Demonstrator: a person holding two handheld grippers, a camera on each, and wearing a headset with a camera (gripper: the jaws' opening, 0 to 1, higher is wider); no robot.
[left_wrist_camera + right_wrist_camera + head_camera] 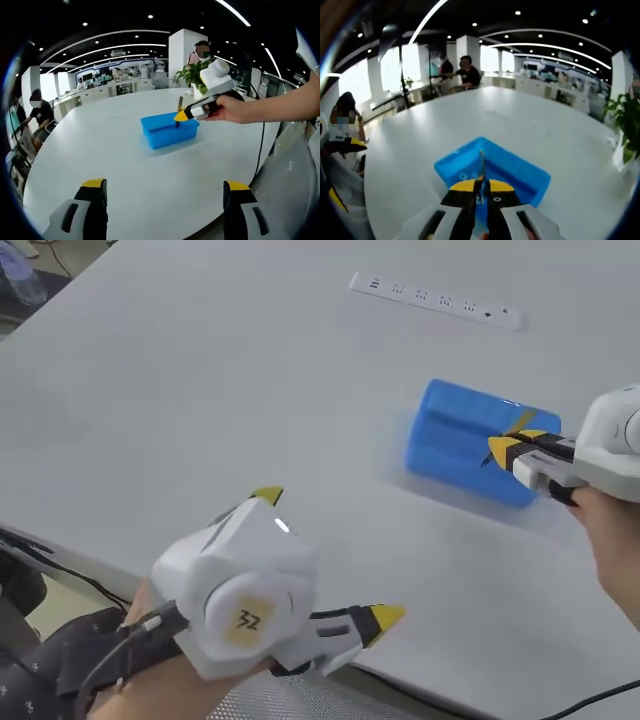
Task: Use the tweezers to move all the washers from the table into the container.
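Right tongs (481, 186) clamped on tweezers (481, 162) over blue container (517, 170); left tongs (165, 184) apart, marked "32".

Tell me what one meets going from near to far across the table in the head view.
Left gripper, fingers open → blue container → white power strip. The right gripper, holding the tweezers, overlaps the container, so I leave it out.
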